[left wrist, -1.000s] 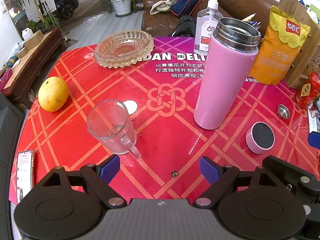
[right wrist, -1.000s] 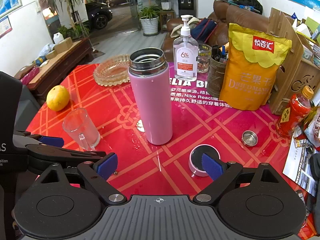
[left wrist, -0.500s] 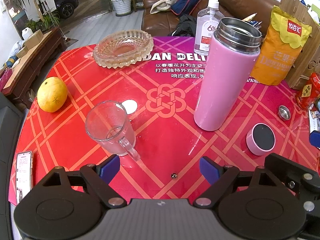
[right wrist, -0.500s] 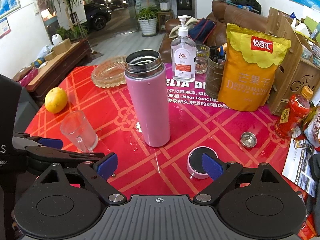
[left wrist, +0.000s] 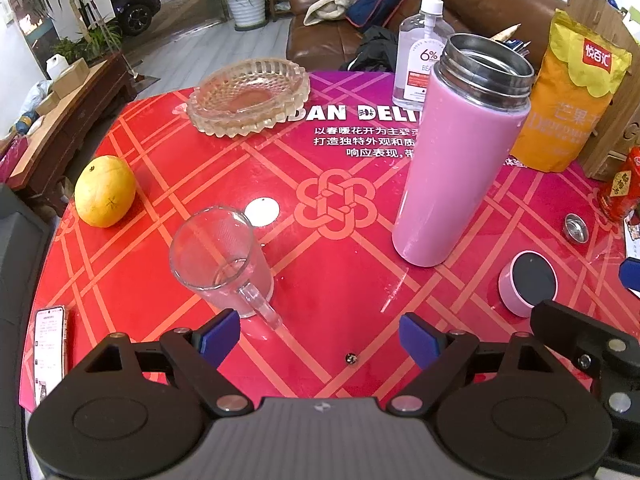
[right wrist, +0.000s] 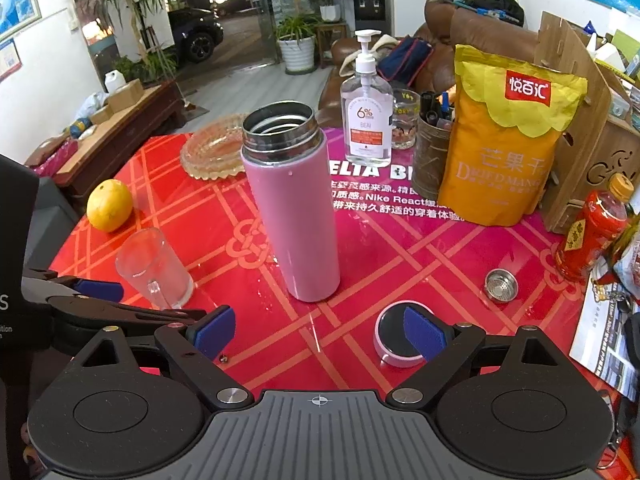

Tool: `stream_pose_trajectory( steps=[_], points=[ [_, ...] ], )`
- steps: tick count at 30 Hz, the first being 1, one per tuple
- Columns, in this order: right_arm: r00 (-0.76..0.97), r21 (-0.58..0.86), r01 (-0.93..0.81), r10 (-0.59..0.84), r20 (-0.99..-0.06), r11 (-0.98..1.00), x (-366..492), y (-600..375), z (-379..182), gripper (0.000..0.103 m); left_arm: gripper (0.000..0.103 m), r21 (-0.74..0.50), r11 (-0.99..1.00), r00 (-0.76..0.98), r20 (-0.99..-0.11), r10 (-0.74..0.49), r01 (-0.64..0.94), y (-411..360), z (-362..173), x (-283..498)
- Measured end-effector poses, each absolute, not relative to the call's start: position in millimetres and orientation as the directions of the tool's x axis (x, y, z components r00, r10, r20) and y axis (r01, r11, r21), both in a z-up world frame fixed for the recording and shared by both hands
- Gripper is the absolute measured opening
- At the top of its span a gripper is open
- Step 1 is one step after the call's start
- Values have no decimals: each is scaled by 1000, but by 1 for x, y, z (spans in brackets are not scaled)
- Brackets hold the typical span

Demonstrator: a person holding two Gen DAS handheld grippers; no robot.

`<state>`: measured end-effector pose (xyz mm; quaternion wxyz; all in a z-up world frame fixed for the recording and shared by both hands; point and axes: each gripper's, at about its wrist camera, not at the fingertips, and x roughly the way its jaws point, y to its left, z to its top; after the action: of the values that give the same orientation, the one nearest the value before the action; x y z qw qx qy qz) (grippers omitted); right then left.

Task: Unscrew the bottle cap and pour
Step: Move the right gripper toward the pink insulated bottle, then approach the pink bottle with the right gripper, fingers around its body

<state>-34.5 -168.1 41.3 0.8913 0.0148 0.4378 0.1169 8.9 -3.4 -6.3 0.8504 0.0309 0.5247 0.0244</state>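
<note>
The bottle (right wrist: 291, 208) stands upright and uncapped on the counter (right wrist: 400, 248), ahead of both hand-held grippers. Its cap (right wrist: 394, 334) lies just beside the right hand-held gripper (right wrist: 318, 330); the glass (left wrist: 222, 258) is near the left hand-held gripper (left wrist: 318, 334). Both gape wide, holding nothing.

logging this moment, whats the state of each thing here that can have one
pink bottle: upright, cap off, mouth open
pink cap: off, lying on the table, apart from the bottle
glass mug: upright, looks nearly empty
metal strainer: out of the bottle, on the table
left gripper: jaws open, empty
right gripper: jaws open, empty
</note>
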Motion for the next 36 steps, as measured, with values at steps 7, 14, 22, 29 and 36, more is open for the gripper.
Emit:
stream_pose_trajectory(
  steps=[7, 14, 22, 29, 36],
  points=[
    [588, 145, -210, 244, -772, 967, -23, -170, 40, 93, 89, 99, 995, 440, -893, 97, -17, -6, -9, 14],
    [582, 167, -231, 274, -765, 958, -11, -178, 39, 93, 89, 123, 992, 429, -895, 123, -28, -12, -11, 18],
    [575, 180, -262, 303, -760, 948, -3, -188, 37, 93, 89, 131, 989, 412, -899, 148, -68, -18, -14, 19],
    [563, 139, -302, 294, -773, 943, 3, -187, 35, 93, 89, 132, 984, 394, -904, 167, -116, -21, -16, 17],
    [541, 152, -336, 323, -777, 930, 8, -187, 29, 93, 89, 145, 973, 361, -910, 203, -181, -20, -21, 8]
  ],
)
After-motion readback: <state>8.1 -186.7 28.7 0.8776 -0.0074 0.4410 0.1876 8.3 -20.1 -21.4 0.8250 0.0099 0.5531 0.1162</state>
